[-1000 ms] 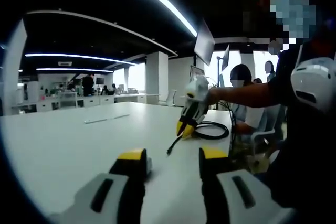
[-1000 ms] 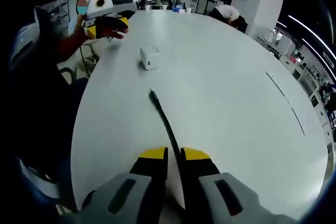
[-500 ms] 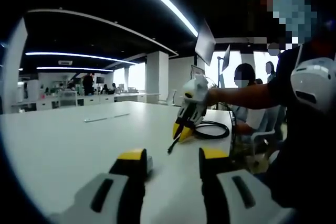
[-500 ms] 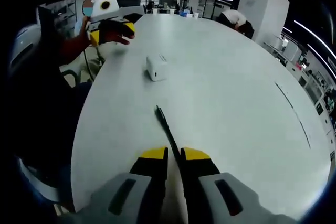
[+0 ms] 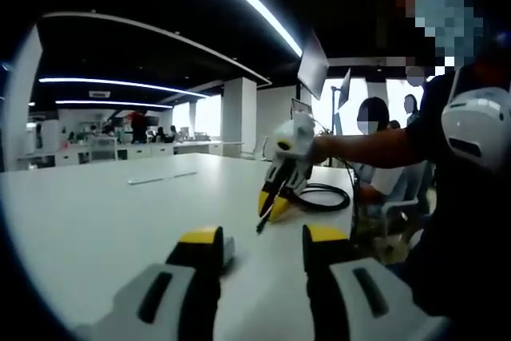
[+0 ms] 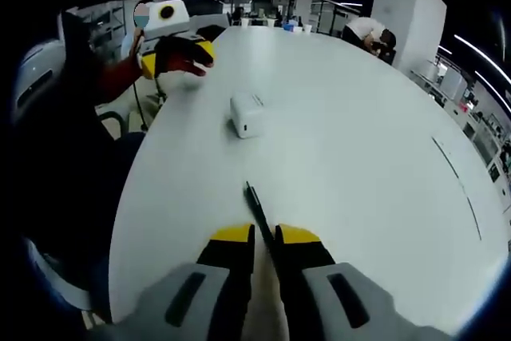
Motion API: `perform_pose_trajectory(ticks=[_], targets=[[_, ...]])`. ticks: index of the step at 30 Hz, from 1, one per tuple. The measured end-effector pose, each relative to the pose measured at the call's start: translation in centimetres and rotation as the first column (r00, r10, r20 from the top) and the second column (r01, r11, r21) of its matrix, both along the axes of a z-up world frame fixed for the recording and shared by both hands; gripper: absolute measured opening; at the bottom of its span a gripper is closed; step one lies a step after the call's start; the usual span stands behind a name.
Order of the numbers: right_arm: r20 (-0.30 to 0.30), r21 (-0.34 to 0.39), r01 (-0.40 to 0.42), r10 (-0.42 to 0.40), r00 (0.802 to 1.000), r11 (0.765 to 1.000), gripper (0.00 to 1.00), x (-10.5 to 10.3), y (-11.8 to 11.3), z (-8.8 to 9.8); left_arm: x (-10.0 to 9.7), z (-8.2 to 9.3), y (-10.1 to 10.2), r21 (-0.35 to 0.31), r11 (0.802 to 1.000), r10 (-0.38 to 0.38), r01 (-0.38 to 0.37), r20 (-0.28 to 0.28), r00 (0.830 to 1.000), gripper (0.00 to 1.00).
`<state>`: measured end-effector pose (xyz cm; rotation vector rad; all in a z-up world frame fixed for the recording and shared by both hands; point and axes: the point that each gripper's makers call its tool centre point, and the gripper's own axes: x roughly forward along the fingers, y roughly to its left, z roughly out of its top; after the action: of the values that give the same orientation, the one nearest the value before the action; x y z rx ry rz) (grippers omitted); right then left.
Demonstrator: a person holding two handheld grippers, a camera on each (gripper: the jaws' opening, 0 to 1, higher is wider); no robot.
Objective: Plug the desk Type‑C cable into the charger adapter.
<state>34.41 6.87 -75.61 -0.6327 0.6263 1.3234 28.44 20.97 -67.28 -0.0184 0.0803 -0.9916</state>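
The cable (image 6: 257,207) is clamped by the right gripper (image 6: 266,236); the adapter (image 6: 247,114) lies at 12 o'clock. The left gripper (image 5: 262,239) is held apart.

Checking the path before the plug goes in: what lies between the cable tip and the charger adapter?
Bare white table separates the cable tip from the charger adapter, seen in the right gripper view.

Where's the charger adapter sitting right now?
In the right gripper view the charger adapter lies on the white table, ahead of the cable tip held by the right gripper and nearer than the left gripper.
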Motion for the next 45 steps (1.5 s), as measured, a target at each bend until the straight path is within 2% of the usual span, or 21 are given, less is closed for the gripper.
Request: perform_pose_trajectory(ticks=[15, 29, 45], targets=[[-0.018, 0.032, -0.034, 0.034, 0.999, 0.999, 0.09, -0.2, 0.9, -0.3, 0.3, -0.3, 0.0, 0.0, 1.0, 0.002, -0.002, -0.008, 1.0, 0.39], [-0.018, 0.065, -0.067, 0.068, 0.998, 0.996, 0.04, -0.5, 1.7, -0.4, 0.2, -0.7, 0.1, 0.002, 1.0, 0.007, -0.007, -0.015, 1.0, 0.39], [0.035, 0.102, -0.036, 0.033, 0.999, 0.994, 0.02, 0.7, 2.5, 0.0, 0.4, -0.8, 0.4, 0.015, 1.0, 0.02, -0.019, -0.016, 1.0, 0.39]])
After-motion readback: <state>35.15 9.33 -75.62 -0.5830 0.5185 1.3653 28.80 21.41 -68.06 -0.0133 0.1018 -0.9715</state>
